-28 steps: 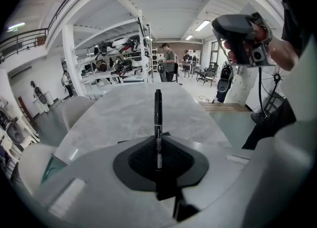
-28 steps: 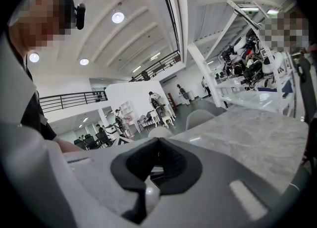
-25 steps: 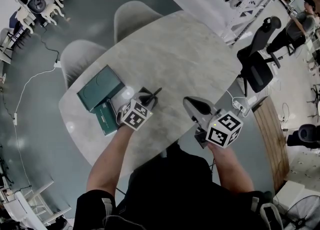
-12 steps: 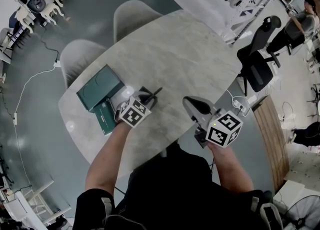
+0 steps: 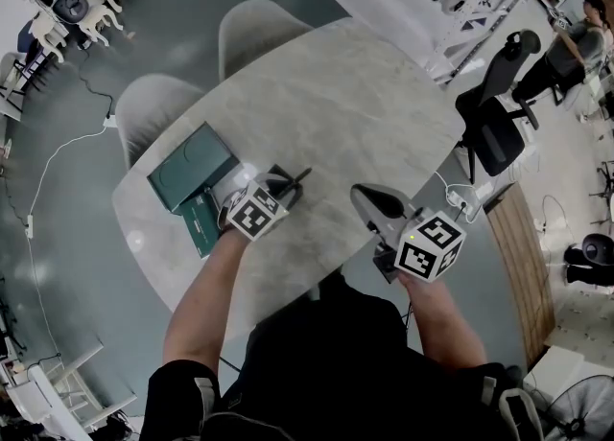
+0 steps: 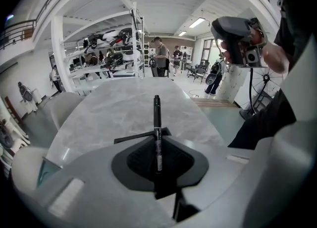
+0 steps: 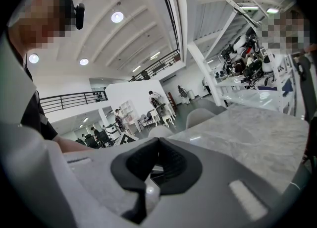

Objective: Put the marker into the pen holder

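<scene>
1. My left gripper [image 6: 157, 142] is clamped on the slim black marker [image 6: 157, 115]. The marker's long axis runs straight ahead out of the jaws, over the grey marbled table [image 6: 124, 108].
2. A black angular rim [image 6: 134, 137] sits just beneath the marker (probably the pen holder, though I can't be sure).
3. My right gripper [image 7: 157, 147] is closed on nothing and well apart.
4. Since a second ago my left has edged slightly toward the dark green boxes [image 5: 187, 175], and my right hasn't moved.

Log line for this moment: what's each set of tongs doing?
left tongs: shut on marker, over table | right tongs: shut, empty | marker: not yet placed | green box: on table, beside left tongs
</scene>
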The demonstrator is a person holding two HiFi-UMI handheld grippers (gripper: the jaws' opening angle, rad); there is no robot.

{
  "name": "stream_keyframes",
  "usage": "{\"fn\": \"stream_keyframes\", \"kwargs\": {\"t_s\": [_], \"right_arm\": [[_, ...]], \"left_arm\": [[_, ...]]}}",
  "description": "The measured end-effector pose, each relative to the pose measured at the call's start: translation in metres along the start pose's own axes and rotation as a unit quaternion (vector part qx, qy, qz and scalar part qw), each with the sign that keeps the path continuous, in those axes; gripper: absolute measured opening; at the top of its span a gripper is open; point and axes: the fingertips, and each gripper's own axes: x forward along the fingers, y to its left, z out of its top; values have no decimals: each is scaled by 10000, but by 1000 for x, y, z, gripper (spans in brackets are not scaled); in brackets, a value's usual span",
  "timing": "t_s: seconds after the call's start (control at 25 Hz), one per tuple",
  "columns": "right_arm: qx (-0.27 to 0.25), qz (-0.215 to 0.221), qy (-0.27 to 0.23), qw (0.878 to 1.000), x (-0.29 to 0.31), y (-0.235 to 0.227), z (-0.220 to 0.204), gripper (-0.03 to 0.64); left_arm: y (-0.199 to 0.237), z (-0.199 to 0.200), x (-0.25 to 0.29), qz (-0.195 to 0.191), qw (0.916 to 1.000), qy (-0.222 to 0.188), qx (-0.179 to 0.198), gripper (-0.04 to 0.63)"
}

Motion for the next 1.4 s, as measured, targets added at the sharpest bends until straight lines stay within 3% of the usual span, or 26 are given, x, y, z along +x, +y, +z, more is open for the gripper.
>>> {"fn": "stream_keyframes", "kwargs": {"t_s": [0.68, 1.16, 1.4], "right_arm": [[-2, 11, 77, 10000, -1, -1, -7, 3], [-18, 65, 80, 9999, 0, 5, -7, 3], [-132, -10, 24, 9999, 0, 24, -12, 3]], "left_arm": [[2, -2, 0, 68, 9999, -59, -76, 55], [0, -2, -8, -133, 9991, -235, -328, 77], [1, 7, -42, 142, 9954, -762, -558, 75]]}}
